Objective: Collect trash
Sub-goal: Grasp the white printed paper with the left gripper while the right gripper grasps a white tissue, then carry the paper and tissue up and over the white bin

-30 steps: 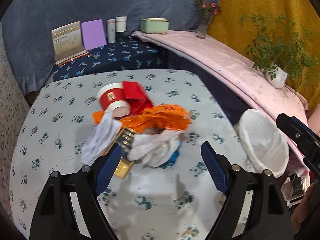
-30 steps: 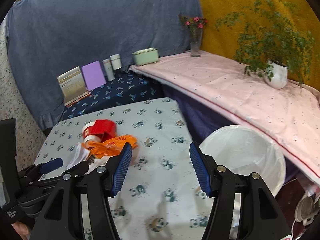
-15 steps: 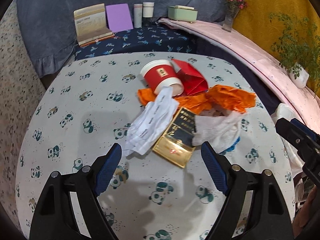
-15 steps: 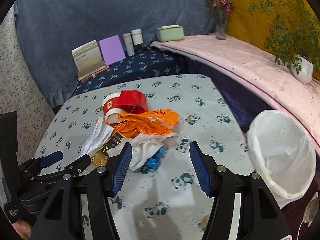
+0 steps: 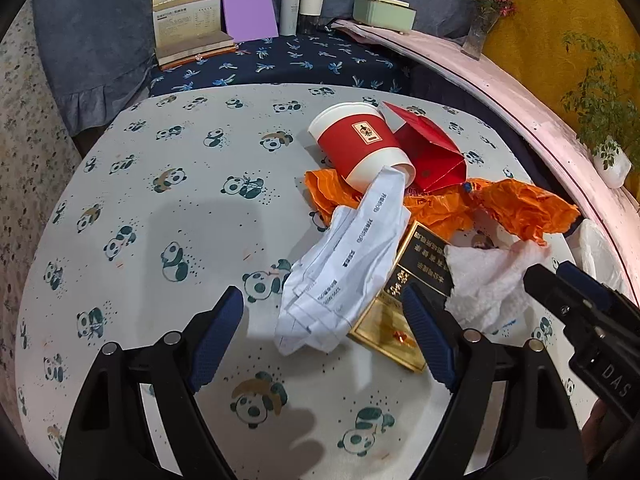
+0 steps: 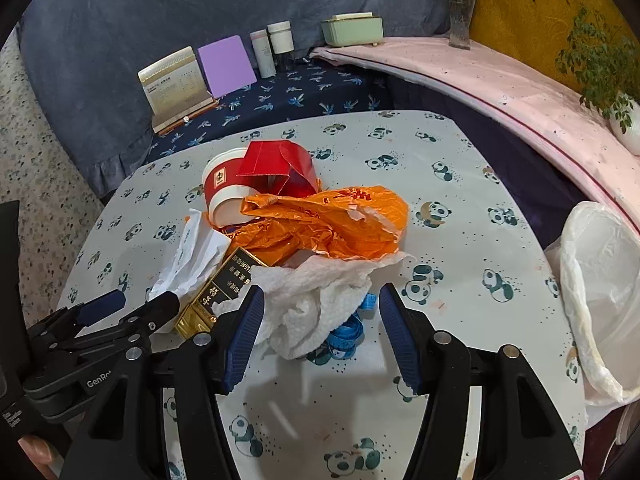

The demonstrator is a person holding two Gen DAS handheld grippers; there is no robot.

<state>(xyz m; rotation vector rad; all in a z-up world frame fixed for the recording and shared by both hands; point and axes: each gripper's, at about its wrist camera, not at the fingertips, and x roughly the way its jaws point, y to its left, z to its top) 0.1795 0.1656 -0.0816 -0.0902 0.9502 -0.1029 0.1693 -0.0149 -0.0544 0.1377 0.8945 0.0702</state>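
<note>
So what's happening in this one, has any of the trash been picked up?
Not yet. A person holds two grippers over a pile of trash on the panda-print table. The left gripper hangs open in front of the crumpled white paper; the right gripper hangs open around the white paper towel. Neither grips anything. The red cup, red box, orange bag and gold box lie untouched. A lined bin waits at the table's right edge.

Panda-print table (image 5: 168, 216), trash heap (image 5: 392, 216) atop

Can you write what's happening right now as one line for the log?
stage: reaching for trash | left hand-held gripper: open over white paper | right hand-held gripper: open over paper towel | bin: table's right edge
</note>
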